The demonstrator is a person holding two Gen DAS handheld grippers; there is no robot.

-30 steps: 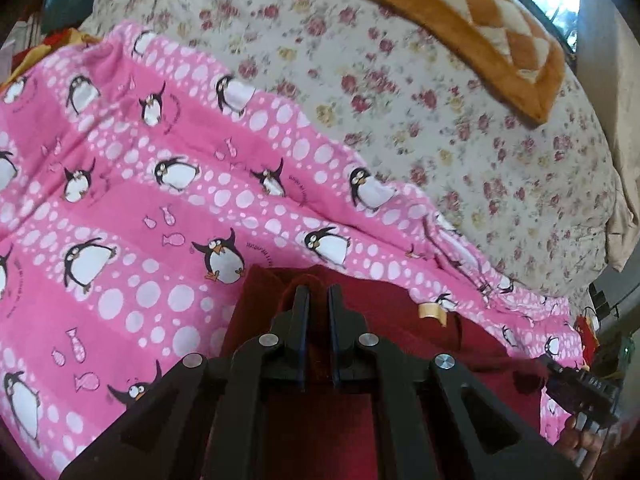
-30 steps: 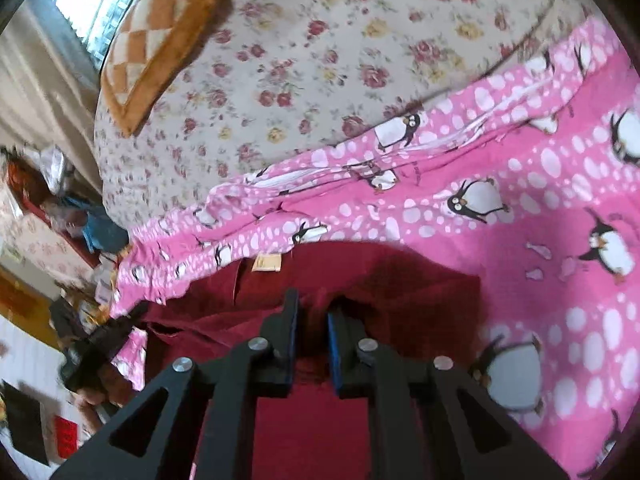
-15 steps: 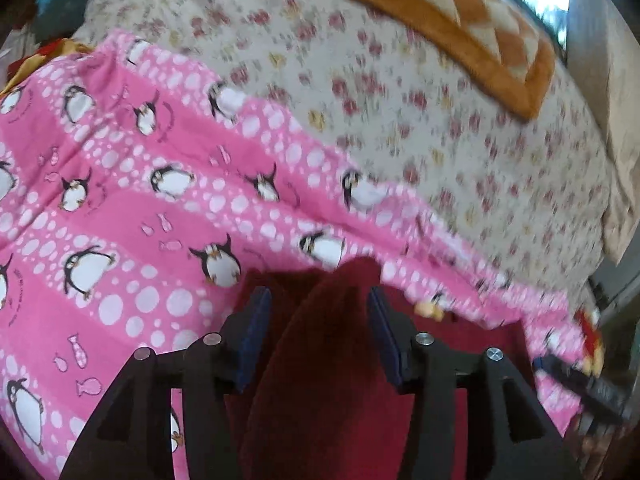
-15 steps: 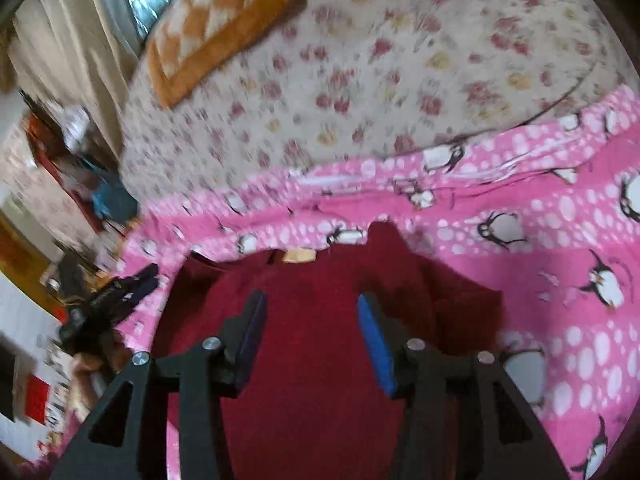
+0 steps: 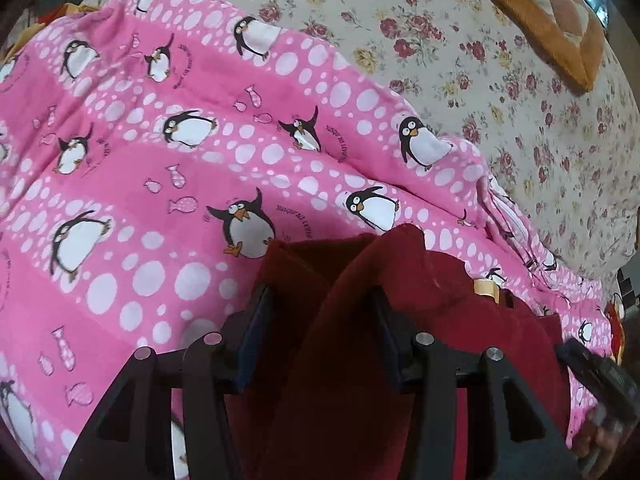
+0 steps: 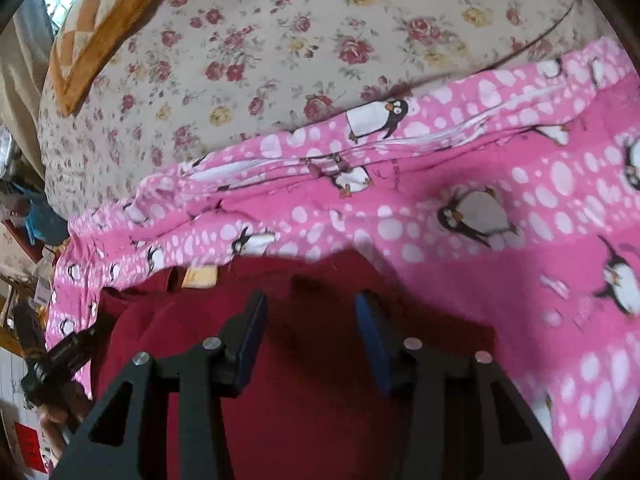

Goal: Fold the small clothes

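Jaws standing apart on both grippers, releasing the dark red garment onto the pink penguin blanket.
Left wrist view: left gripper is straddling a raised fold, pads clear. Right wrist view: right gripper is hovering open; the unpressed fold risks springing back.

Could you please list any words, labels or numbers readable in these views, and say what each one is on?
None can be read.
Blanket: small curved lettering beside the penguins, too small and blurred to read.
Tan tag on the red garment: no text legible.
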